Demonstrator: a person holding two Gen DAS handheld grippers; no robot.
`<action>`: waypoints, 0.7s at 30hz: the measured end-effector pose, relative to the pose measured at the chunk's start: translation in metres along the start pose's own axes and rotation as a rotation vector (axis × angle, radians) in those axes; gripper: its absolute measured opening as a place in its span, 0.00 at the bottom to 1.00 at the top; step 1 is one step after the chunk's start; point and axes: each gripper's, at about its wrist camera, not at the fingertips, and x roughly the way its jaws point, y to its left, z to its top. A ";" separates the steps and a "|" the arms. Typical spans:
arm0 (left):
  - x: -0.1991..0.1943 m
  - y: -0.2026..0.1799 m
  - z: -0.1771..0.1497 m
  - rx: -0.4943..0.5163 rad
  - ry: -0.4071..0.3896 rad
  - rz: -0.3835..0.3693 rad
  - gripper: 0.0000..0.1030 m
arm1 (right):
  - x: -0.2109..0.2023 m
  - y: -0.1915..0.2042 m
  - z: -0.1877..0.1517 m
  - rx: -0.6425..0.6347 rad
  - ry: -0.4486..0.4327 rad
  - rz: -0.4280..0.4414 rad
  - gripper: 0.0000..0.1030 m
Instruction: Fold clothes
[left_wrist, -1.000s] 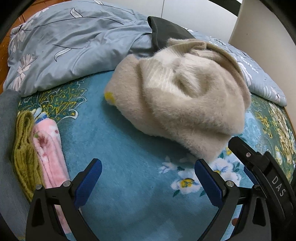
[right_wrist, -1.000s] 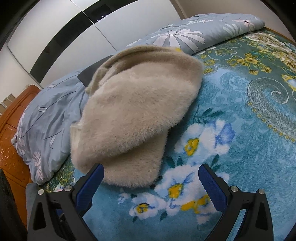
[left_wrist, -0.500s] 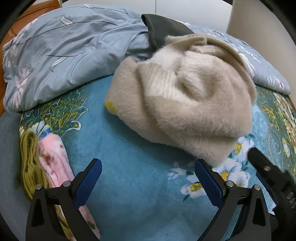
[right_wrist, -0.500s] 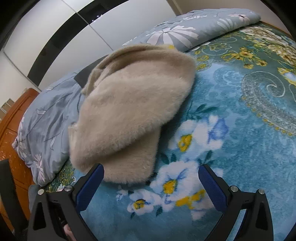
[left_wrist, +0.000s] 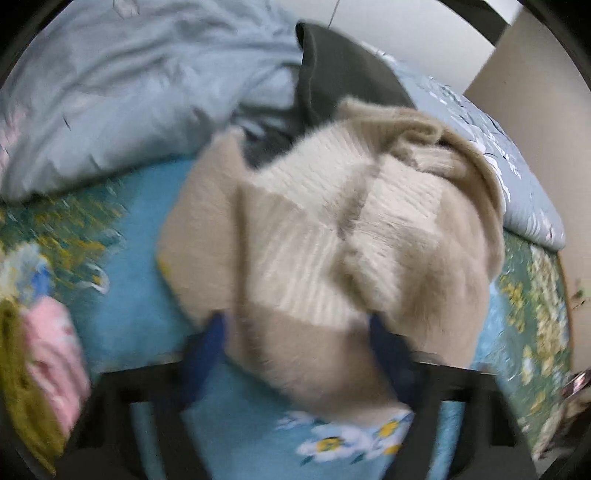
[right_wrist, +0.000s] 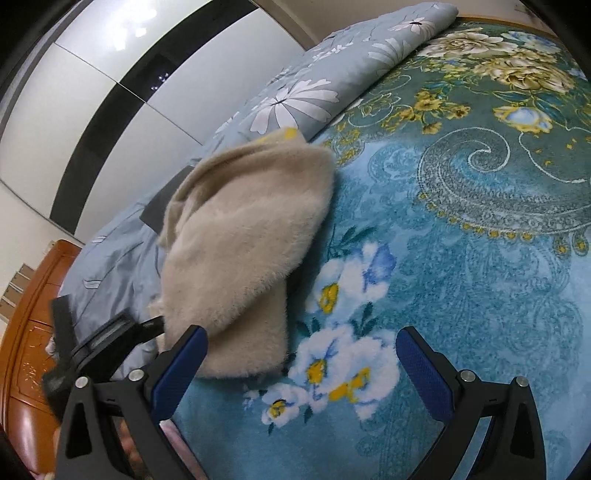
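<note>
A fluffy beige sweater (left_wrist: 332, 251) lies bunched on the blue floral blanket (left_wrist: 122, 295), its ribbed cream inside showing. My left gripper (left_wrist: 299, 343) is open, its blue pads on either side of the sweater's near edge; the view is blurred. In the right wrist view the sweater (right_wrist: 243, 236) lies at the left. My right gripper (right_wrist: 301, 365) is open and empty above the blanket (right_wrist: 480, 258), its left pad close to the sweater's lower edge. The left gripper's body (right_wrist: 107, 332) shows at the sweater's left side.
A grey-blue floral duvet (left_wrist: 129, 92) and a dark garment (left_wrist: 340, 74) lie behind the sweater. Folded pink (left_wrist: 51, 354) and olive (left_wrist: 22, 398) clothes sit at the left. A wooden headboard (right_wrist: 26, 350) and a white wardrobe (right_wrist: 122, 74) stand beyond the bed.
My left gripper has moved forward fast, and its open fingers now reach the sweater's near edge. My right gripper has swung right, so the sweater sits further left in its view.
</note>
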 end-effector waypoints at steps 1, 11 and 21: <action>0.002 -0.001 0.000 -0.017 0.002 -0.004 0.39 | -0.003 -0.001 0.000 0.007 -0.003 0.018 1.00; -0.082 -0.108 -0.039 0.389 -0.179 -0.179 0.09 | -0.043 -0.036 0.002 0.251 -0.108 0.130 1.00; -0.139 -0.225 -0.146 0.796 -0.127 -0.515 0.09 | -0.152 -0.164 0.011 0.656 -0.391 -0.021 1.00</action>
